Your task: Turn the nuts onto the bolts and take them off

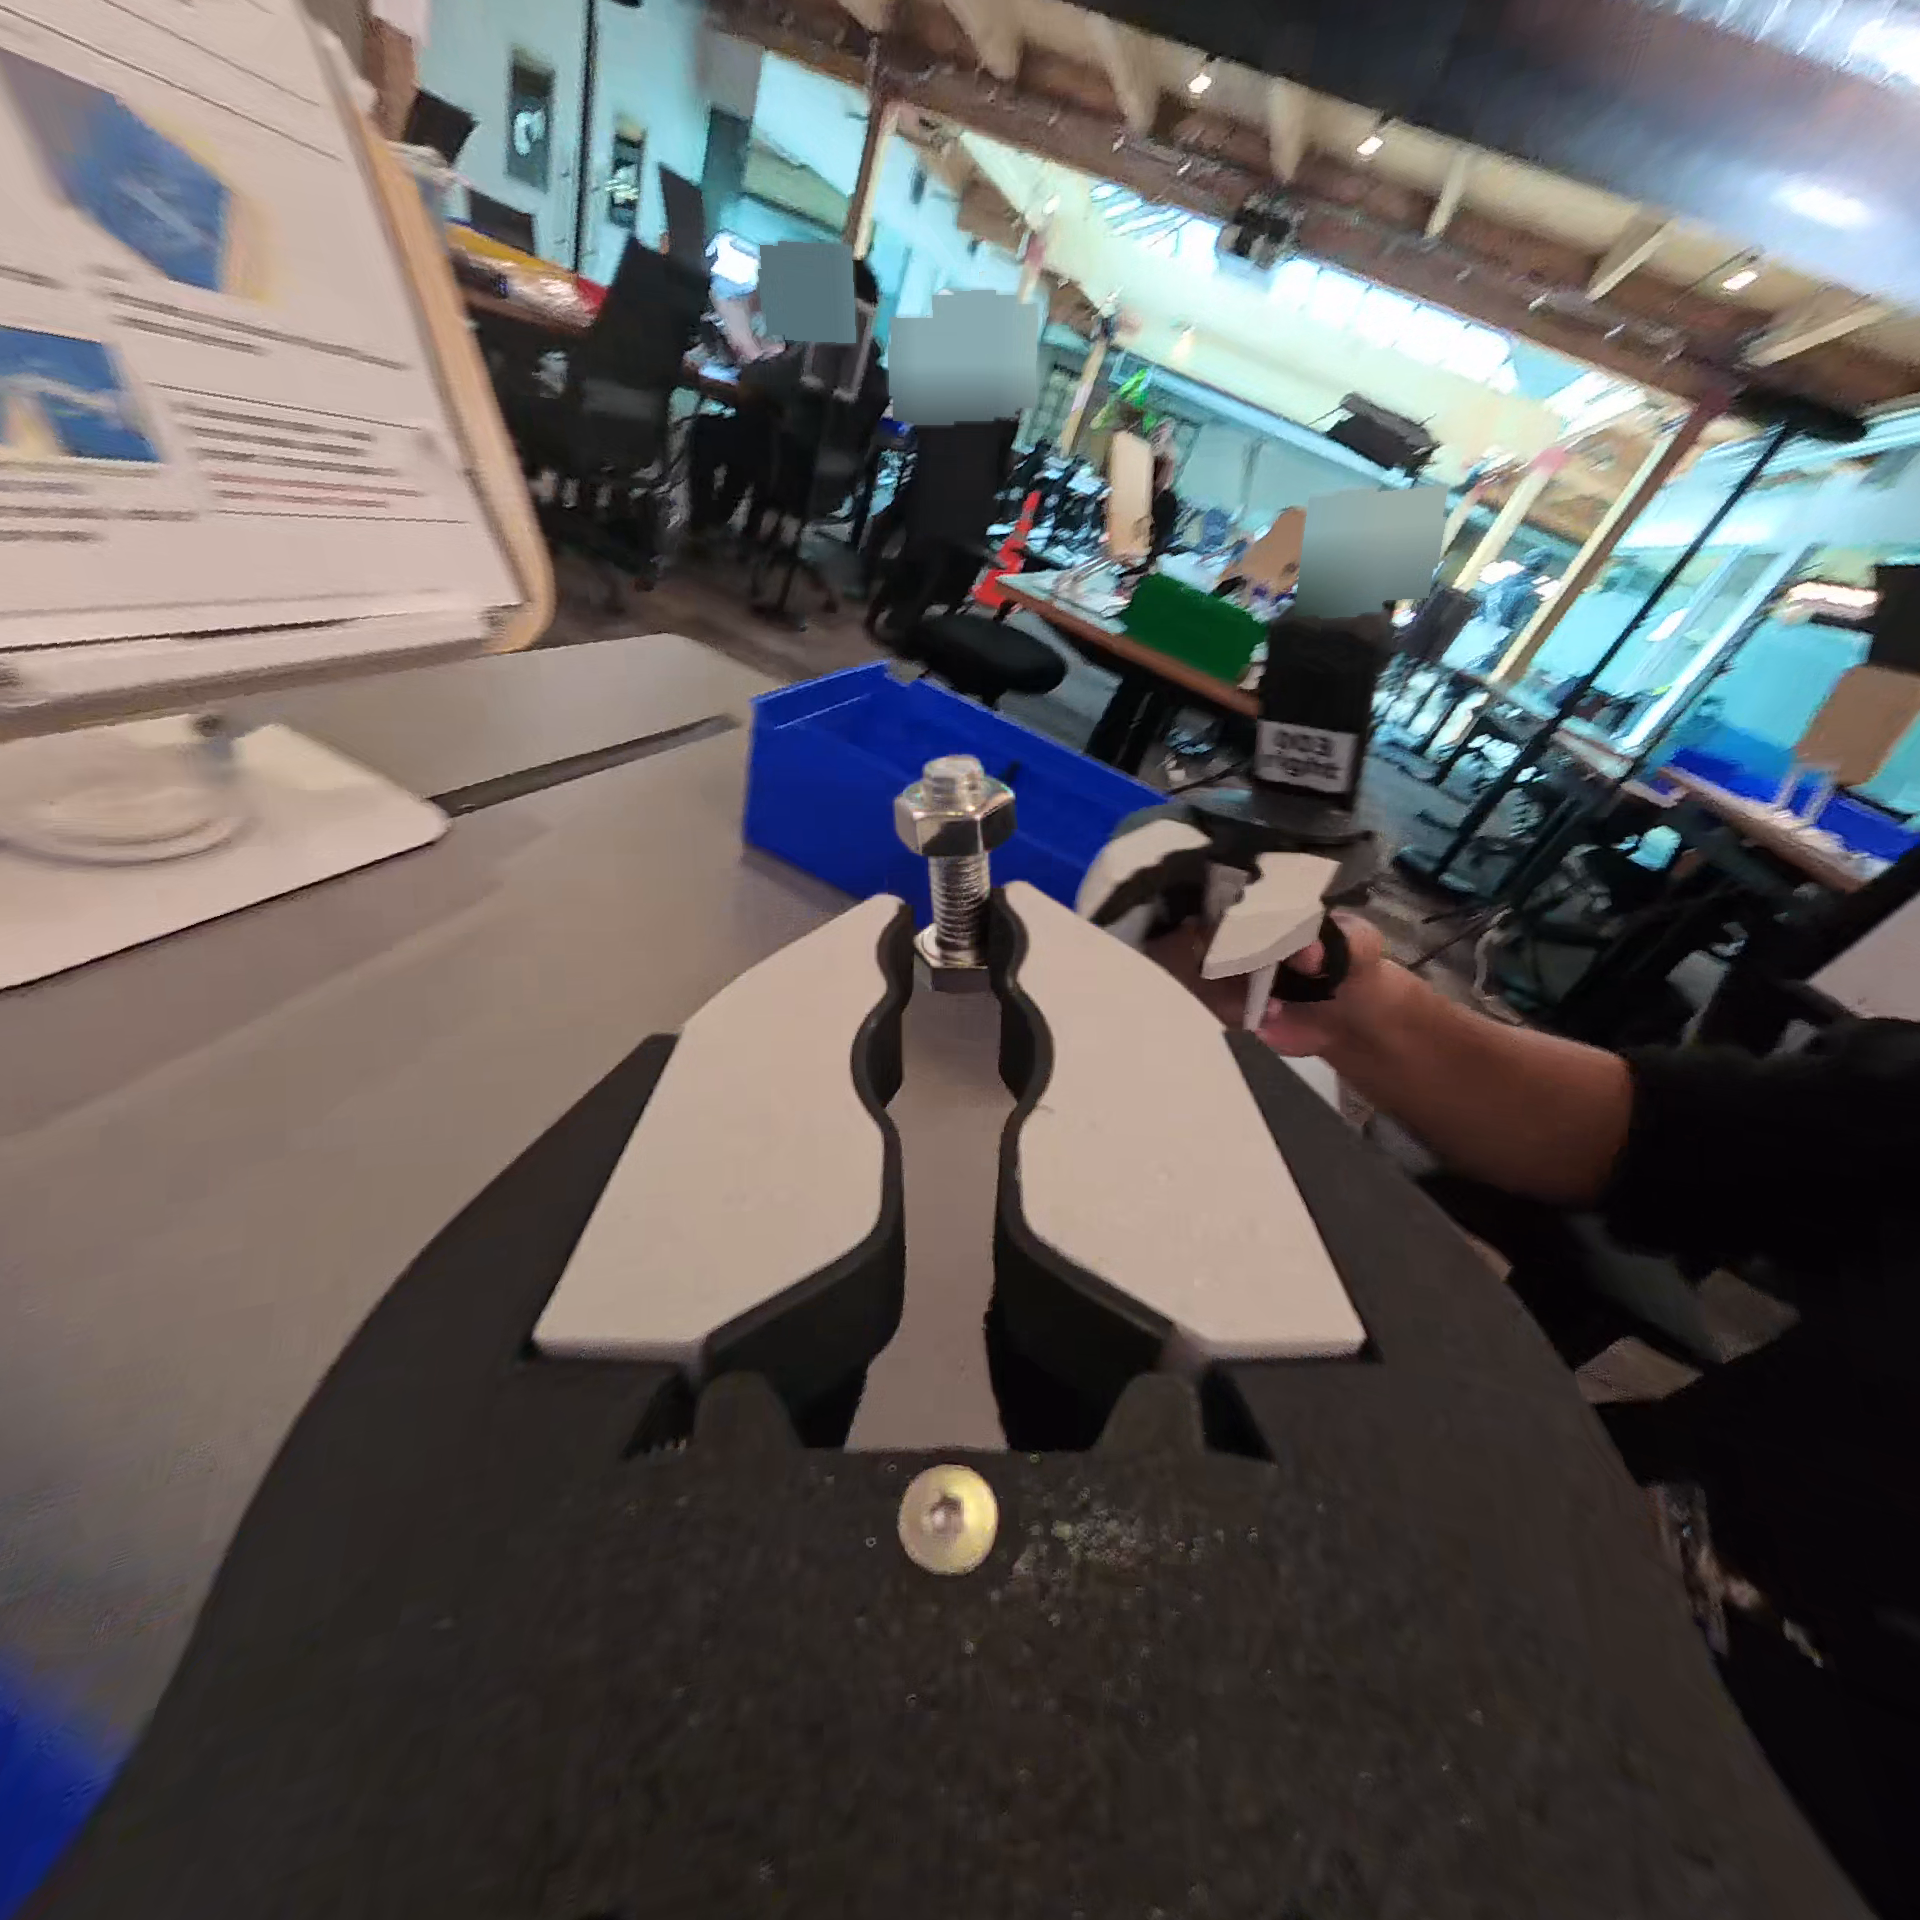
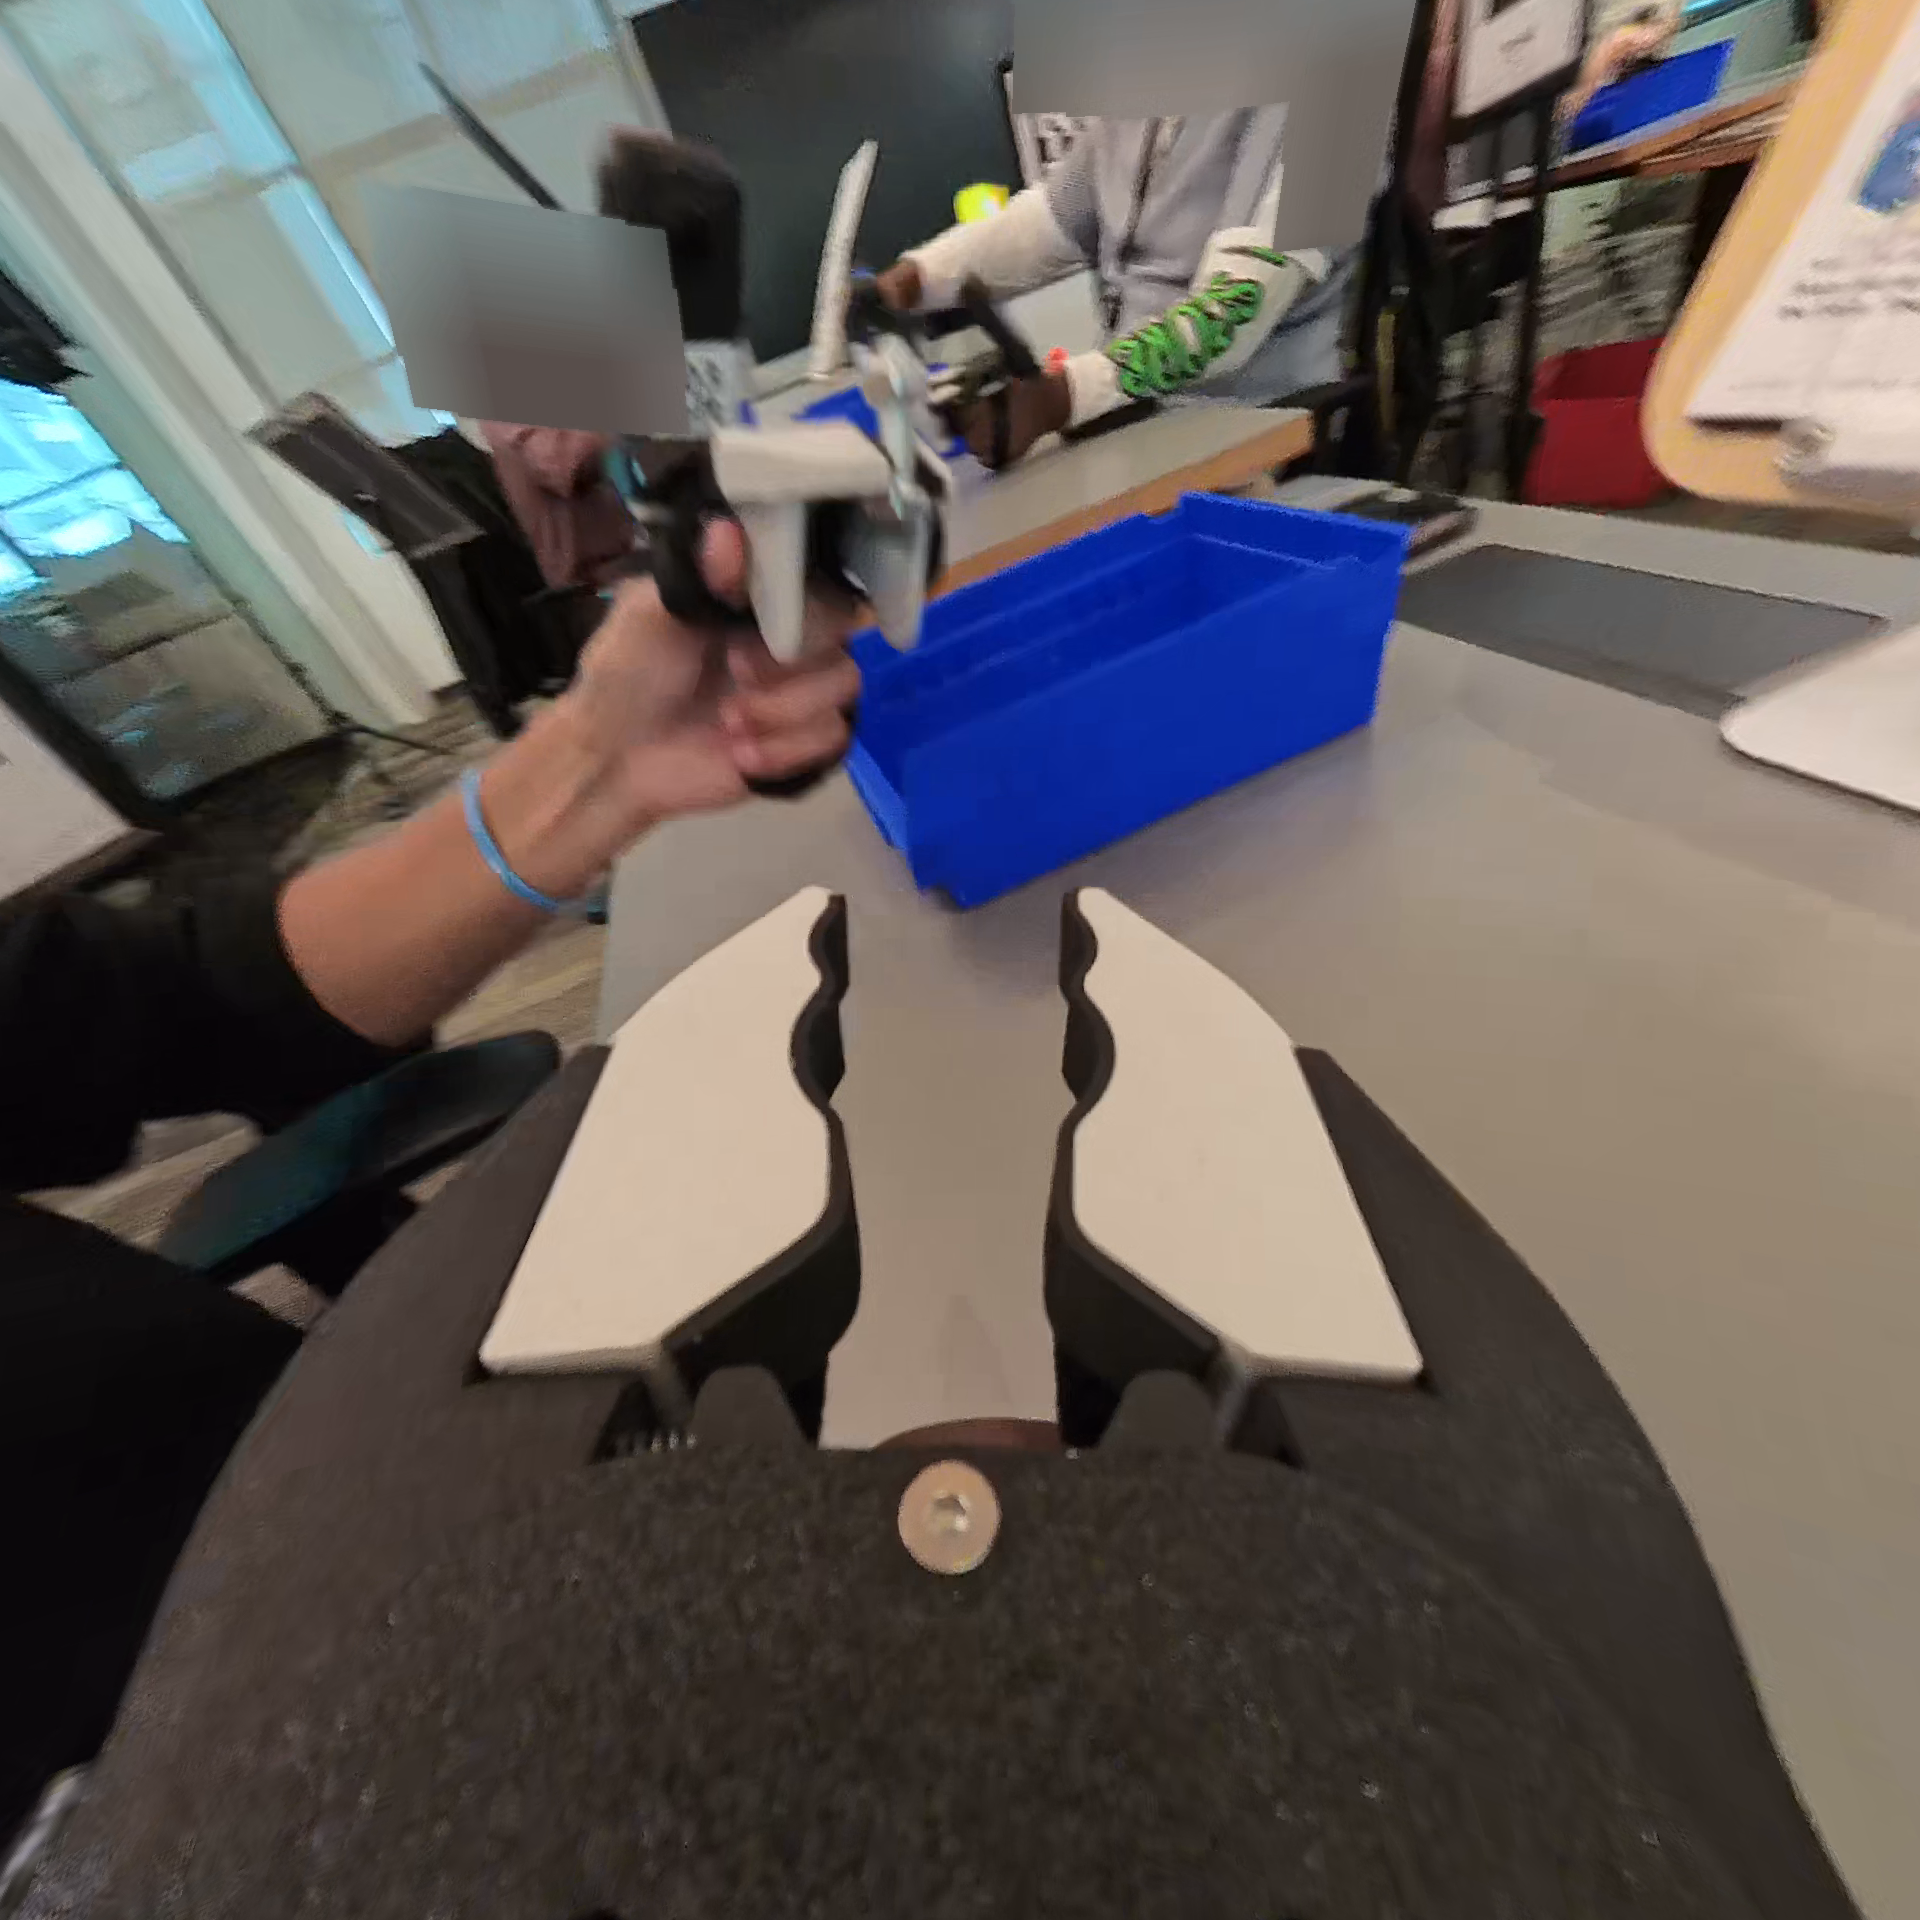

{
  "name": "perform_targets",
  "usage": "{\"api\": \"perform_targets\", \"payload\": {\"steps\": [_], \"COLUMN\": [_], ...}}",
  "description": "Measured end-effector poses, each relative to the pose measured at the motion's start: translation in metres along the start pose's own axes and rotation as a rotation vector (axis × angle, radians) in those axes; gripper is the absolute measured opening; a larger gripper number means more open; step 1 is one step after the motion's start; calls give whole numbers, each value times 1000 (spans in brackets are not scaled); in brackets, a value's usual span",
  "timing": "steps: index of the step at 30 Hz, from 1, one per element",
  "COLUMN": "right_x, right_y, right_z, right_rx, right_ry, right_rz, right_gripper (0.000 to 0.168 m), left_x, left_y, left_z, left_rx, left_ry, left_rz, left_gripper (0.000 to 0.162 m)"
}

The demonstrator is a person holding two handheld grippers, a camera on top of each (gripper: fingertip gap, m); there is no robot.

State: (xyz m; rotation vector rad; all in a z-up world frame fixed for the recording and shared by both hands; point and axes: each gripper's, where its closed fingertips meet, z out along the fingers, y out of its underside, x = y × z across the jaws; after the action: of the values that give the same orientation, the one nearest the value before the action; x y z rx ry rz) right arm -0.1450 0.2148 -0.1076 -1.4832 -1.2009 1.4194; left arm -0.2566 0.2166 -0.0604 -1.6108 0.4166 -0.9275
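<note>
Your grey table (image 1: 260, 1039) fills the lower half of both views, with the blue bin (image 2: 1122, 707) at centre frame. Your left gripper (image 1: 951, 935) pinches the bolt (image 1: 954, 894) upright near its head, at centre of the left wrist view. The nut (image 1: 954, 816) sits near the bolt's top end. Your right gripper (image 2: 954, 935) is spread and empty. Approach off-axis and you may knock the bolt askew or cross-thread the nut.

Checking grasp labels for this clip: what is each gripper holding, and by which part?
The left gripper holds the bolt by its lower shank, just above the head; the nut sits free above. The right gripper is open, holding nothing.
</note>
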Motion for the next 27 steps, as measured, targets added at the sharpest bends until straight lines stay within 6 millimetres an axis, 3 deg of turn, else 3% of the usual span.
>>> {"api": "perform_targets", "payload": {"steps": [3,8,15,21,25,27], "right_x": [-4,-15,-21,-24,-12,-15], "right_y": [-27,-37,-28,-7,-13,-15], "right_z": [14,16,17,45,27,18], "right_rx": [13,45,37,-32,-3,5], "right_ry": [-121,-197,-238,-224,-177,-204], "right_rz": [25,-6,-14,-27,-23,-8], "right_gripper": [49,71,72,81,76,73], "left_x": [18,25,39,52,50,46], "left_y": [11,46,60,71,72,71], "left_z": [39,72,73,85,84,81], "left_rx": [24,-50,-88,-139,-133,-123], "left_ry": [76,125,195,246,246,246], "left_rz": [-30,11,43,52,44,26], "left_gripper": [12,12,9,8,8,8]}}
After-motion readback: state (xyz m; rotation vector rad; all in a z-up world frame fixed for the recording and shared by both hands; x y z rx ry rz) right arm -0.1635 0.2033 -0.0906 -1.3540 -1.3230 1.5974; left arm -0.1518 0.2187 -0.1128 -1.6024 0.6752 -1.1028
